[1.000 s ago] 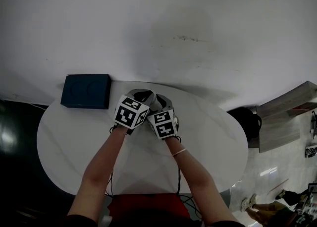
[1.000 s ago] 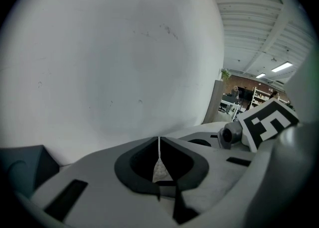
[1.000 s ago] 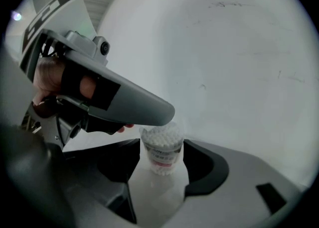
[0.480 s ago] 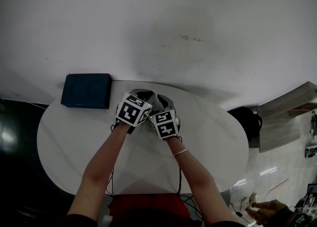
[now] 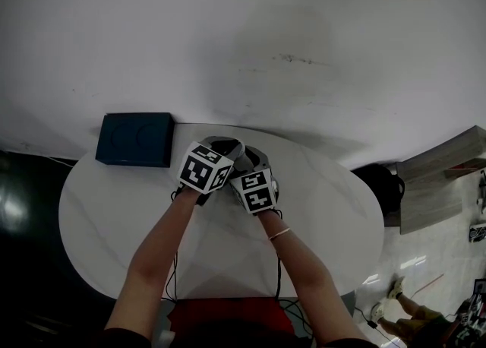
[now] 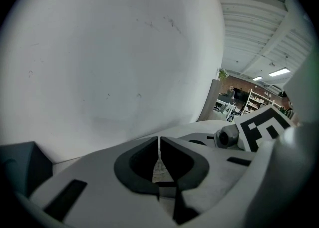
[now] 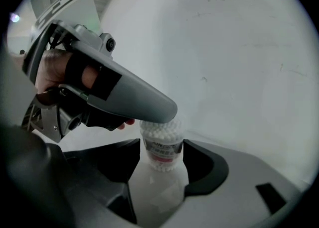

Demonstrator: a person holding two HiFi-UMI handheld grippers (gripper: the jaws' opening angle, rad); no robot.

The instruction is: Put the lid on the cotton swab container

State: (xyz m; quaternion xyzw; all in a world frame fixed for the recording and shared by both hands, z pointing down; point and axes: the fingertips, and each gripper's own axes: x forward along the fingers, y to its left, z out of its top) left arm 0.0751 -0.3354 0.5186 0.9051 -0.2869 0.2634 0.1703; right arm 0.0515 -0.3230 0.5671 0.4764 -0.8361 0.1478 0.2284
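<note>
**Lid held at the mouth of the swab container**

Head view: the left gripper [image 5: 219, 143] and the right gripper [image 5: 257, 160] sit close together over the far middle of the white oval table [image 5: 106, 210]. Their marker cubes hide whatever lies under them. A dark blue box [image 5: 134, 140] rests at the table's far left edge.

Left gripper view: the jaws are almost together, pinching a thin clear sliver, the lid [image 6: 158, 161] seen edge-on.

Right gripper view: the jaws are partly closed against both sides of the cotton swab container [image 7: 162, 142], which stands upright on the table and is full of white swabs. The left gripper's tip lies directly over the container's mouth. A hazy clear rim shows there, but how far the lid is seated cannot be told.
</note>
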